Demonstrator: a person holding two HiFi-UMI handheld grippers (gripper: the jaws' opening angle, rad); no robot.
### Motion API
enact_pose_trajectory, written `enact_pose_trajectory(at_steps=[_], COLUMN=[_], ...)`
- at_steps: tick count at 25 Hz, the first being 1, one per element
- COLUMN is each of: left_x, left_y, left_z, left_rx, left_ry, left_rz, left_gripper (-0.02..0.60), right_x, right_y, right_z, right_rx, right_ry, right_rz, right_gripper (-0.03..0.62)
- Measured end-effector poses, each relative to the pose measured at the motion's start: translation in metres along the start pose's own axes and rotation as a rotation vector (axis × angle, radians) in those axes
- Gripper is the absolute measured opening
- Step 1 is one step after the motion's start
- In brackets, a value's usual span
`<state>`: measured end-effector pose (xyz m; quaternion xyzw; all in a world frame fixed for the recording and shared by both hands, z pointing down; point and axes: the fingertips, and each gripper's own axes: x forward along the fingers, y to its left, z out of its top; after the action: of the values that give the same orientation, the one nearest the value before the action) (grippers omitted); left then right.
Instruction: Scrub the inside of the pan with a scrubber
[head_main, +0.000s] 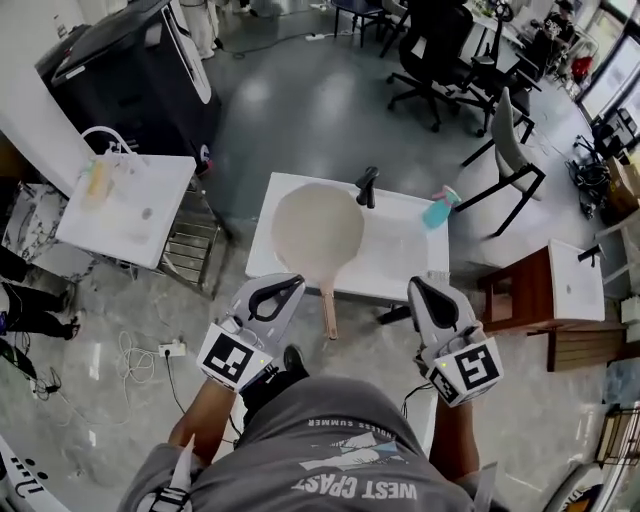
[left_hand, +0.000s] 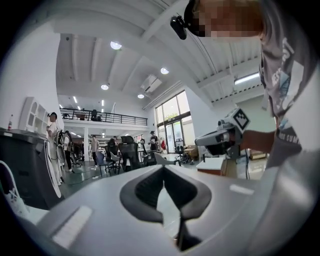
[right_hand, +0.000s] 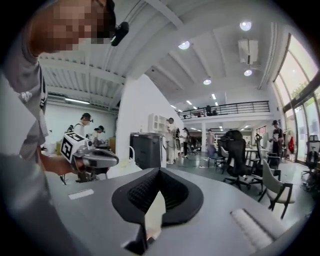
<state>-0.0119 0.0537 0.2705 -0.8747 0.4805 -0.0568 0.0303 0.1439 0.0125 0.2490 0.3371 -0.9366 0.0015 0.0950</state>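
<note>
On white table (head_main: 400, 262), dead ahead at 12 o'clock: pan (head_main: 318, 232), open side up, inside pale and bare. Handle (head_main: 328, 308) aimed at 6 o'clock and overhanging the near edge, probably laid so for an easy steadying grab from the standing side. At 1 o'clock of pan, close by the rim: dark upright object (head_main: 367, 186) at far edge. Possibly the scrubber, too small to tell. Further out at 2 o'clock: blue spray bottle (head_main: 440, 208), lying or leaning, hard to say which.

Left gripper (head_main: 296, 284) at 7 o'clock of pan, just beside the handle. Jaws closed tip to tip, nothing between. Right gripper (head_main: 418, 284) at 4 o'clock of pan, near the table's front edge. Jaws likewise pressed together, empty. Both pointed out across the room, judging by gripper views full of chairs, windows and ceiling. A ready pose, not a working one.

No scrubber in either grip, so no scrubbing under way. Likely need: part right jaws and fetch scrubber, pin handle with left. Risk: pan swinging or sliding if nudged by that overhanging handle.
</note>
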Motion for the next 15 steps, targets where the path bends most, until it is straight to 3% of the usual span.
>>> enact_pose_trajectory(at_steps=[6, 10, 15], left_x=[-0.009, -0.017, -0.036], left_y=[-0.075, -0.12, -0.143], left_z=[-0.004, 0.005, 0.003], left_rx=[-0.035, -0.036, -0.003], left_ry=[0.047, 0.038, 0.051], left_rz=[-0.008, -0.013, 0.014], left_gripper=[0.002, 0.002, 0.002], right_x=[-0.063, -0.107, -0.139], right_y=[0.046, 0.048, 0.056], right_z=[-0.017, -0.035, -0.046], right_rx=[-0.082, -0.05, -0.043], right_ry=[0.038, 0.054, 0.054], right_rz=[0.119, 0.115, 0.123], right_gripper=[-0.002, -0.002, -0.002])
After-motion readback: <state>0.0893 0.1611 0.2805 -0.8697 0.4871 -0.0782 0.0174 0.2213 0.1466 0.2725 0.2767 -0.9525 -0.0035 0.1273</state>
